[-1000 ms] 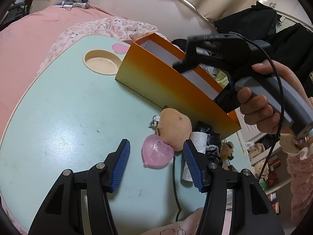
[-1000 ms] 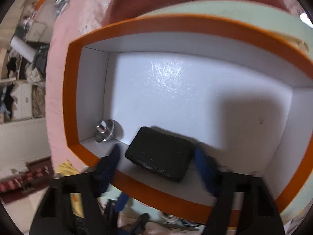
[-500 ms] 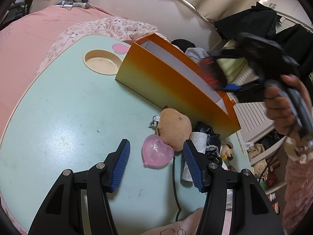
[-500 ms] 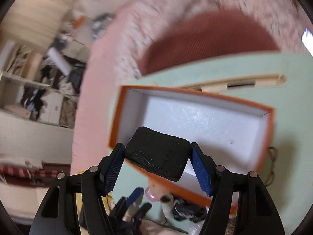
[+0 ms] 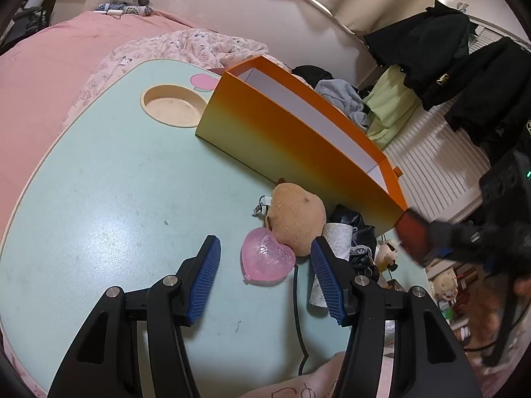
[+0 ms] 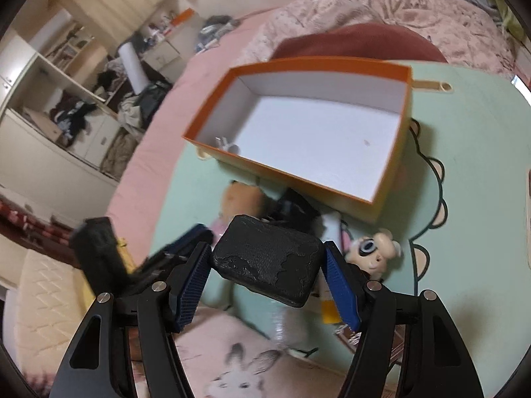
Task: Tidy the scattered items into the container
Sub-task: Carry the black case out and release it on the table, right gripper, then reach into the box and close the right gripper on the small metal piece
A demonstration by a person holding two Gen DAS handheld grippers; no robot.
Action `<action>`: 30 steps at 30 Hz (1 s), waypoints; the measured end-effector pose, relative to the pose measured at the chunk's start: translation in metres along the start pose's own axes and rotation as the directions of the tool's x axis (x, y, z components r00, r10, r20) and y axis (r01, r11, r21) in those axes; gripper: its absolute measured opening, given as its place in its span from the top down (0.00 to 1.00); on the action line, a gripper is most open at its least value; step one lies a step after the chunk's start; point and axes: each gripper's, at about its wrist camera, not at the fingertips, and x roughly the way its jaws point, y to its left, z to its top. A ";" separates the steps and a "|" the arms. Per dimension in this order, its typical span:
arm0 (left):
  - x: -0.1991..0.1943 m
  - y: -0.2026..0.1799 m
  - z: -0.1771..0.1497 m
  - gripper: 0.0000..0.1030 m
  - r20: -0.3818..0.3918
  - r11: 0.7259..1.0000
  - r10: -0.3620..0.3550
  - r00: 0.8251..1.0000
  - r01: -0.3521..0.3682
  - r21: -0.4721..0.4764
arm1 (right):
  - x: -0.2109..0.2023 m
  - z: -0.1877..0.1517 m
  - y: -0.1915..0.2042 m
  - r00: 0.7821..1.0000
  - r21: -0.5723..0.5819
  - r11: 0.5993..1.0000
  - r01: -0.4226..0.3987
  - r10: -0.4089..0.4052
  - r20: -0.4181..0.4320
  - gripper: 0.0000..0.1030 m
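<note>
My left gripper (image 5: 265, 278) is open and low over the mint table (image 5: 99, 199), its jaws on either side of a pink heart (image 5: 267, 257). A tan plush (image 5: 295, 215) lies just behind the heart. The orange box (image 5: 298, 146) stands beyond them. My right gripper (image 6: 265, 272) is shut on a black case (image 6: 268, 262) and holds it above the table, in front of the orange box (image 6: 308, 132). A small silver item (image 6: 227, 144) lies in the box's left corner. The right gripper shows blurred in the left wrist view (image 5: 431, 238).
A small doll (image 6: 375, 252), a white tube (image 5: 335, 235) and dark items (image 5: 358, 229) lie near the box's front right corner. A round cup recess (image 5: 174, 106) is at the table's far left. Pink bedding (image 5: 49, 76) surrounds the table.
My right gripper has pulled back out of the orange box and away to the near right, still holding the black case. My left gripper has not moved.
</note>
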 end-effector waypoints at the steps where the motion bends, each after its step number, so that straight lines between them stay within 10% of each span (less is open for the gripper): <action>1: -0.001 0.001 0.000 0.44 0.004 1.000 -0.008 1.000 0.008 -0.006 | 0.006 0.000 -0.004 1.000 0.009 1.000 -0.004 0.004 -0.009 0.34; 10: -0.020 0.018 -0.002 0.44 0.117 0.985 -0.138 0.983 0.149 -0.089 | -0.020 0.003 -0.017 0.991 0.069 0.994 -0.087 0.079 0.111 0.27; 23: -0.014 0.024 0.000 0.44 0.079 0.982 -0.136 0.988 0.145 -0.121 | -0.026 0.034 -0.041 0.986 0.170 0.981 -0.099 0.073 0.151 0.27; 30: -0.012 0.023 -0.002 0.44 0.072 0.985 -0.124 0.990 0.131 -0.114 | -0.051 0.085 0.002 0.991 0.026 0.998 0.056 -0.059 0.117 0.27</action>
